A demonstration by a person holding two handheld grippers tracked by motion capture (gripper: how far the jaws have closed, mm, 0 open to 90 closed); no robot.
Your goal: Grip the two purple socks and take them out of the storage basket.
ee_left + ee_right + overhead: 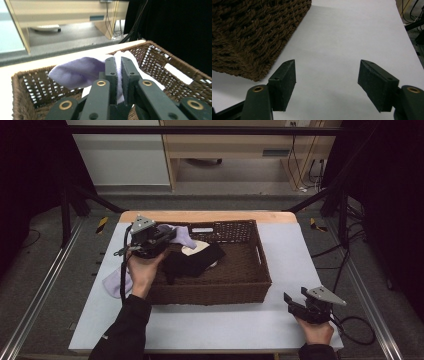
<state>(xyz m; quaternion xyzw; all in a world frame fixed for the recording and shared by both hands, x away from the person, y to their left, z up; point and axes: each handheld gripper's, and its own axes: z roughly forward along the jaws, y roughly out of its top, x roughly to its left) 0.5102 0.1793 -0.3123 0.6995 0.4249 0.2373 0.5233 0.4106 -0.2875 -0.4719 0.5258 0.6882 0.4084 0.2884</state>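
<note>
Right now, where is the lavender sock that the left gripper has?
In the high view the lavender sock hangs over the back-left corner of the wicker basket, pinched in the left gripper, beside a black garment.

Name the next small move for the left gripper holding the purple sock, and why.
Probably lower the purple sock further into the basket and let go: the left gripper is shut on it above the basket's back corner, where dark clothes already lie.
</note>
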